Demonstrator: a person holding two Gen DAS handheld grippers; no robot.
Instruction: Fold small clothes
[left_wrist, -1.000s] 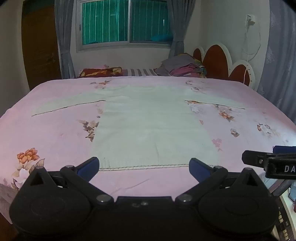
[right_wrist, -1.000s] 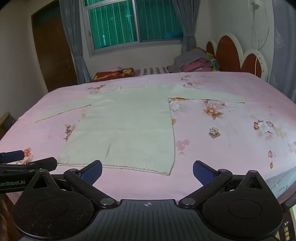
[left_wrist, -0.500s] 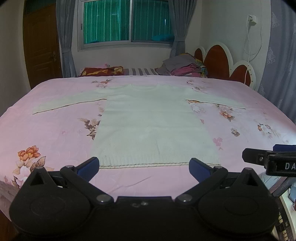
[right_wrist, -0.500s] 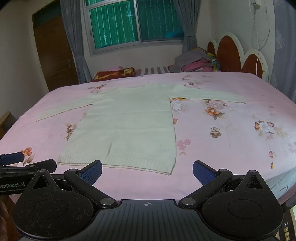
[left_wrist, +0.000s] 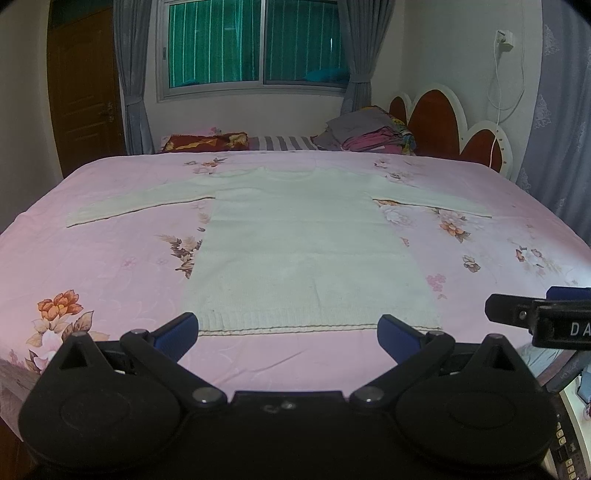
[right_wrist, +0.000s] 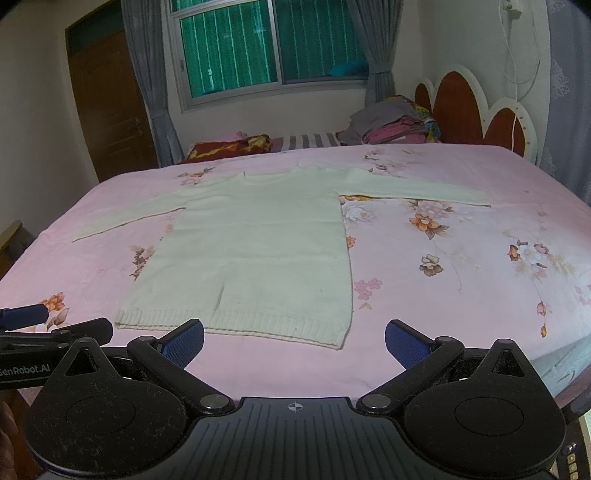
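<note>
A pale cream long-sleeved sweater (left_wrist: 303, 251) lies flat on the pink floral bedspread (left_wrist: 110, 266), sleeves spread out to both sides, ribbed hem nearest me. It also shows in the right wrist view (right_wrist: 258, 251). My left gripper (left_wrist: 288, 332) is open and empty, hovering just short of the hem. My right gripper (right_wrist: 295, 341) is open and empty, near the hem's right corner. The right gripper's side shows at the right edge of the left wrist view (left_wrist: 539, 321). The left gripper's side shows at the left edge of the right wrist view (right_wrist: 55, 332).
A pile of folded clothes (left_wrist: 369, 133) and a dark red pillow (left_wrist: 203, 142) sit at the far end of the bed. A red and white headboard (left_wrist: 454, 122) stands at the right. A window, curtains and a brown door (left_wrist: 85, 85) are behind.
Both grippers have stayed open and nearly still. The left wrist view has lifted a little, showing more of the room.
</note>
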